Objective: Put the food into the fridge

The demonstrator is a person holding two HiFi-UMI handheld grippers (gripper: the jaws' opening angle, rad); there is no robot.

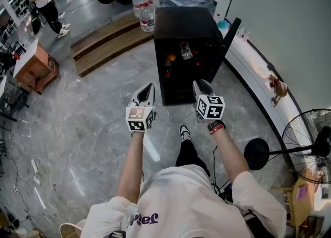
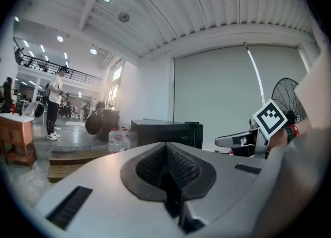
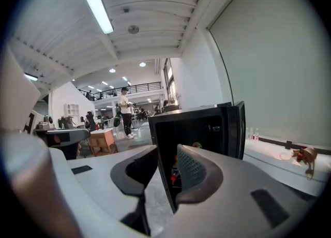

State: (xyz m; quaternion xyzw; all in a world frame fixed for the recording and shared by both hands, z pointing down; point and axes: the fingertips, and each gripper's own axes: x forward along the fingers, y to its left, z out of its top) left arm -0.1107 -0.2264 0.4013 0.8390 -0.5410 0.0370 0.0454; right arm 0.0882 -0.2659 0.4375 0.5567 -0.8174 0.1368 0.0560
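A small black fridge [image 1: 183, 25] stands on the marble floor ahead of me, its door [image 1: 230, 34] swung open to the right. Inside it I see an orange fruit [image 1: 171, 57], a clear bottle [image 1: 186, 50] and small red items [image 1: 197, 62]. My left gripper [image 1: 146, 88] hovers left of the fridge front, its jaws pressed together and empty [image 2: 166, 149]. My right gripper [image 1: 202, 84] is held just before the opening, its jaws apart with nothing between them [image 3: 165, 164]. Through that gap the fridge interior [image 3: 196, 128] shows.
Water bottles [image 1: 145, 9] stand behind the fridge by a low wooden platform [image 1: 108, 43]. A white ledge [image 1: 258, 71] with a brown toy [image 1: 278, 88] runs along the right wall. A floor fan [image 1: 305, 144] stands at right. A person [image 1: 44, 1] and a wooden cabinet [image 1: 36, 66] are far left.
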